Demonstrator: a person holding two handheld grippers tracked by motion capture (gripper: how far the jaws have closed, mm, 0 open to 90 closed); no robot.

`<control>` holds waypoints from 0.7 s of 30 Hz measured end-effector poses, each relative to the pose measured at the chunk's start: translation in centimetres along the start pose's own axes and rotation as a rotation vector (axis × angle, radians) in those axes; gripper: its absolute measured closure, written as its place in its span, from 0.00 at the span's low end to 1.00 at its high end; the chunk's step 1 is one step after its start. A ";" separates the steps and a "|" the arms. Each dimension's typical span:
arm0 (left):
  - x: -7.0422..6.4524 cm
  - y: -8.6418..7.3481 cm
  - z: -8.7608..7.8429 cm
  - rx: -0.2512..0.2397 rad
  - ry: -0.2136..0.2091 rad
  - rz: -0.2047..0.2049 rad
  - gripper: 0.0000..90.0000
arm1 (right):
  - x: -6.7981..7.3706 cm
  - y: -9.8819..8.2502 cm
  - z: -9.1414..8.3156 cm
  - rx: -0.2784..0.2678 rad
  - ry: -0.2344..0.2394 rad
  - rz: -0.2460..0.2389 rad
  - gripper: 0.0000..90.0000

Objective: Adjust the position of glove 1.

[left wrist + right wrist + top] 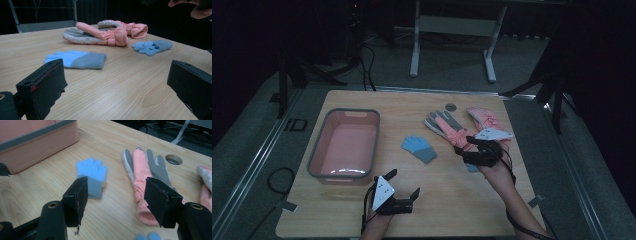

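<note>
Left gripper [403, 183] low at the near table edge, jaws wide apart, nothing between them, forearm in from the bottom. Right gripper [468, 145] held farther out on the right, jaws partly spread and empty, pointing toward the left, right hand [498, 167] wrapped round its body

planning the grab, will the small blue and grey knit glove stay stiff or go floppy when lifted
Probably floppy: the blue and grey glove lies flat and thin on the table. It looks like soft knit, so likely light, unlikely to roll or slip.

black grippers [404, 186], seemingly grey-plated
</note>
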State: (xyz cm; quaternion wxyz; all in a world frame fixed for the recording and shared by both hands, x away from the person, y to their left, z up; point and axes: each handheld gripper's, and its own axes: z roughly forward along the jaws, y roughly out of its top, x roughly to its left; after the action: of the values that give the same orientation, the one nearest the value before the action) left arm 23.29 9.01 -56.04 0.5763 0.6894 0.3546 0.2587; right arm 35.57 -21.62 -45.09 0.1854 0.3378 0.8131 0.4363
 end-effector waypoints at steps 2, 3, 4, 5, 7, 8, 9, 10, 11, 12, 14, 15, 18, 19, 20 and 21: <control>0.0 0.0 0.0 0.001 0.000 0.002 0.02 | 0.2 0.2 0.6 0.006 0.024 0.001 0.42; 0.0 0.0 0.0 0.001 -0.002 0.001 0.02 | 0.4 0.3 1.0 0.009 0.028 -0.003 0.42; 0.0 0.0 0.0 0.001 -0.003 0.002 0.02 | 0.5 0.3 1.2 0.010 0.037 -0.011 0.44; 0.0 0.0 0.0 0.001 -0.003 0.002 0.02 | 0.7 0.4 1.5 0.013 0.045 -0.016 0.44; 0.0 0.0 0.0 0.000 -0.004 0.001 0.02 | 1.0 0.4 2.0 0.016 0.062 -0.021 0.46; 0.0 0.0 0.0 0.001 -0.005 0.000 0.02 | 1.1 0.3 2.3 0.020 0.073 -0.026 0.46; 0.0 0.0 0.1 0.001 -0.005 0.000 0.02 | 1.3 0.3 2.6 0.023 0.071 -0.032 0.46; 0.0 0.0 0.1 0.002 -0.005 0.001 0.02 | 1.4 0.3 2.9 0.026 0.083 -0.034 0.47; -0.1 0.0 0.1 0.000 -0.006 -0.001 0.02 | 1.6 0.3 3.1 0.029 0.093 -0.038 0.47; -0.1 0.0 0.1 0.000 -0.006 0.001 0.02 | 1.7 0.4 3.4 0.037 0.089 -0.044 0.48; -0.1 0.0 0.1 0.000 -0.006 0.003 0.02 | 1.9 0.5 4.0 0.045 0.104 -0.054 0.48; -0.1 0.0 0.1 0.000 -0.007 0.002 0.02 | 2.0 0.5 4.3 0.050 0.101 -0.060 0.49; -0.1 0.0 0.1 0.003 -0.009 0.001 0.02 | 2.3 0.8 5.3 0.066 0.119 -0.063 0.52; -0.1 0.0 0.1 0.004 -0.010 0.001 0.02 | 2.4 0.9 5.7 0.075 0.126 -0.064 0.52; -0.1 0.0 0.1 0.003 -0.010 0.002 0.02 | 2.4 0.9 6.0 0.077 0.139 -0.065 0.54; -0.1 0.0 0.1 0.003 -0.010 0.003 0.02 | 2.5 0.9 6.4 0.076 0.149 -0.063 0.56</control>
State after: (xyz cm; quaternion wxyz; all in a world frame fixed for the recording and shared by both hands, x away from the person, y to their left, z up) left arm 23.31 8.85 -56.04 0.5766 0.6921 0.3509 0.2556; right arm 37.94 -15.77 -47.86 0.1250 0.2857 0.8508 0.4229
